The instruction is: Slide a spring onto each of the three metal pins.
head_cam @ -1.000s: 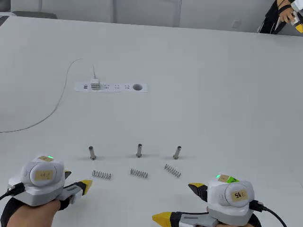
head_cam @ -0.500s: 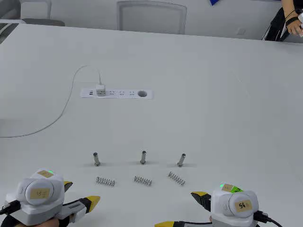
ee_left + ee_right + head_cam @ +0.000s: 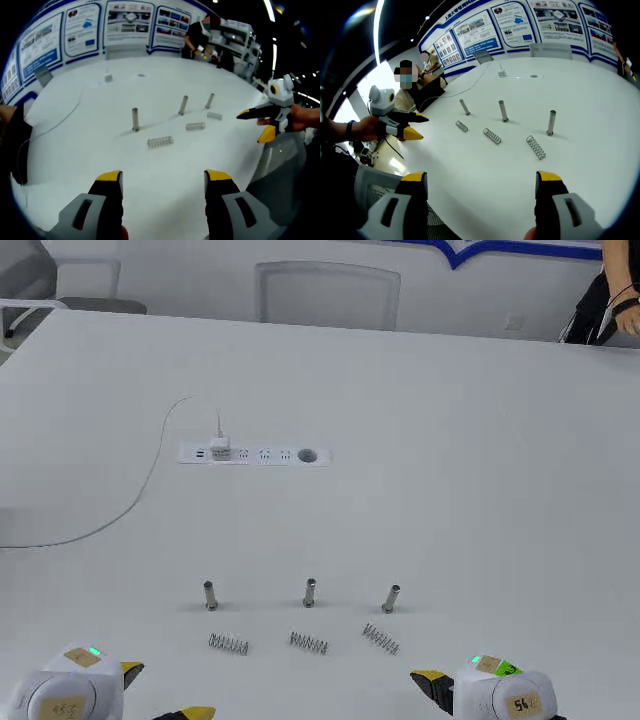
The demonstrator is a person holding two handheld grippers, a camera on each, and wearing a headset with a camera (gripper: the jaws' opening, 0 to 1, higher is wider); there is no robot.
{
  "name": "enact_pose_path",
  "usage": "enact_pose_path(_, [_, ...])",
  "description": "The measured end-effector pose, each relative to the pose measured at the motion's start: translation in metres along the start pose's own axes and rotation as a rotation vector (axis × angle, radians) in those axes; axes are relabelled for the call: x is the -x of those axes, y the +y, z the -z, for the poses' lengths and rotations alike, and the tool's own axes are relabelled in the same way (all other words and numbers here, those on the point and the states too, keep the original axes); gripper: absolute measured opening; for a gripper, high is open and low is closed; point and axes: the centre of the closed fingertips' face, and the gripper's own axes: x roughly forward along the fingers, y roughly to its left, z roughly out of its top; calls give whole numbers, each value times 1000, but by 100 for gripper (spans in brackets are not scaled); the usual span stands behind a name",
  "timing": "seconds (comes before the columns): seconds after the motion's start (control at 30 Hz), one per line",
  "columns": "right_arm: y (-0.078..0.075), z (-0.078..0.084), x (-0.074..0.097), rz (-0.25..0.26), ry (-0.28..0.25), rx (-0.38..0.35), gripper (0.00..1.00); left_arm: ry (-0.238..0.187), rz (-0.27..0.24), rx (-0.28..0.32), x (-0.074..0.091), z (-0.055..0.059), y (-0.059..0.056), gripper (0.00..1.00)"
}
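Three pins (image 3: 309,592) stand on white table (image 3: 470,460), chair (image 3: 326,295) beyond.

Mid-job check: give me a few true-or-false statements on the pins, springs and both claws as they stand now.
1. The left pin, middle pin and right pin are all bare. True.
2. Three springs lie flat on the table, one near each pin. True.
3. The left claw holds a spring. False: it is open and empty.
4. The right claw is shut. False: its jaws stand apart, with nothing between them.
5. One pin has fallen over. False: all three stand.
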Motion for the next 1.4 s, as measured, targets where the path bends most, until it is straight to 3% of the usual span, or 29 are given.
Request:
enact_pose_path(0.5, [2,3,1,-4,10,7,91,28,47,-31,4,14,-15,80])
enact_pose_path(1.4, [4,7,5,-31,31,30,92,64,92,-118,-3,8,-20,85])
